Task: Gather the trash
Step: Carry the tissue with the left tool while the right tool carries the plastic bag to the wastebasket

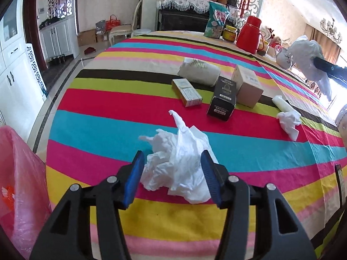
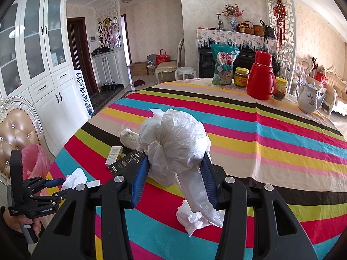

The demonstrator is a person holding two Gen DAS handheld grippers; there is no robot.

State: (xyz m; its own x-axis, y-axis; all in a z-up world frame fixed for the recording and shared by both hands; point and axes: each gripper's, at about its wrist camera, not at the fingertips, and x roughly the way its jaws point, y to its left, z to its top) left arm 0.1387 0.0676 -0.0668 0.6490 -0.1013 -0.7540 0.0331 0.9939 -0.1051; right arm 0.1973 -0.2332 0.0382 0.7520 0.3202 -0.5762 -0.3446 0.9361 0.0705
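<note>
My left gripper is open, its blue pads on either side of a crumpled white tissue and plastic wad lying on the striped tablecloth. My right gripper is shut on a bundle of white paper and plastic, held above the table; it also shows in the left wrist view. Another crumpled tissue and a white roll lie to the right. A pink-lined trash bin stands at the table's left edge.
Small boxes, a cardboard box and a lying paper cup sit mid-table. At the far edge stand a snack bag, jars, a red thermos and a teapot. A padded chair is behind the bin.
</note>
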